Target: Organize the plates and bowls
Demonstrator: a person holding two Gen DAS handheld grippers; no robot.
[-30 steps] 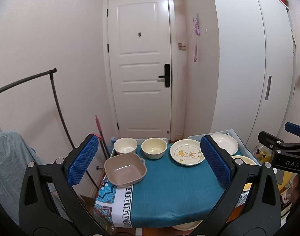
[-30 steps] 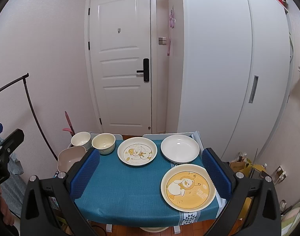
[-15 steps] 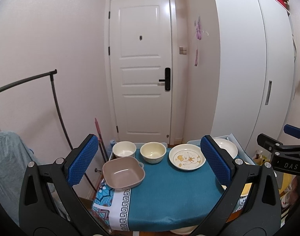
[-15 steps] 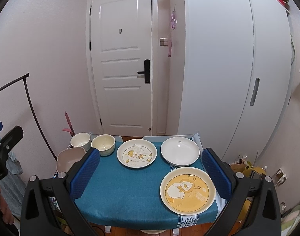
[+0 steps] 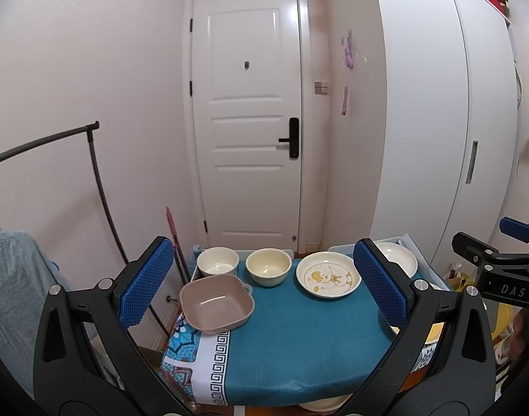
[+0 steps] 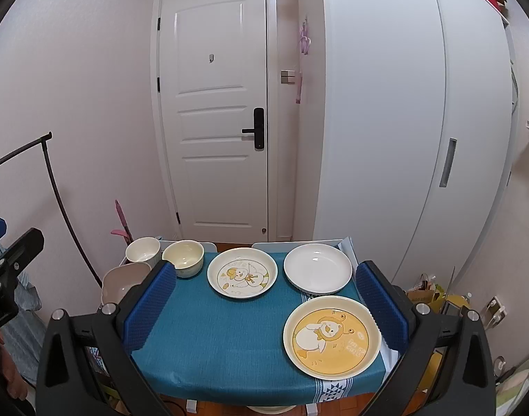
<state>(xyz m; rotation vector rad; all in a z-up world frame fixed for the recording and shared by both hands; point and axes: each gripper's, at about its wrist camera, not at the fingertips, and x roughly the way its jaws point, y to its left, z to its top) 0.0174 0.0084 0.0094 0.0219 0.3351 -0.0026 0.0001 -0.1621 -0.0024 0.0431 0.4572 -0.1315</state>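
A small table with a teal cloth (image 5: pixel 299 339) (image 6: pixel 223 339) holds the dishes. A square beige bowl (image 5: pixel 216 303) (image 6: pixel 120 282) sits at the left edge. Behind it stand a white bowl (image 5: pixel 217 261) (image 6: pixel 143 249) and a cream bowl (image 5: pixel 268 266) (image 6: pixel 184 257). A white plate with a duck drawing (image 5: pixel 328 279) (image 6: pixel 242 272) lies mid-back, a plain white plate (image 6: pixel 318 268) (image 5: pixel 394 258) back right, and a yellow duck plate (image 6: pixel 332 336) front right. My left gripper (image 5: pixel 262 291) and right gripper (image 6: pixel 264 306) are both open and empty, held above the table's near edge.
A white door (image 5: pixel 247 121) and a white wardrobe (image 5: pixel 438 121) stand behind the table. A curved black rail (image 5: pixel 94 173) and grey cloth (image 5: pixel 11 294) are at the left. Bags and clutter (image 6: pixel 438 298) lie on the floor at the right.
Both grippers have drawn back and risen slightly, so the table looks a little farther and lower. The dishes have not moved. Both grippers stay open.
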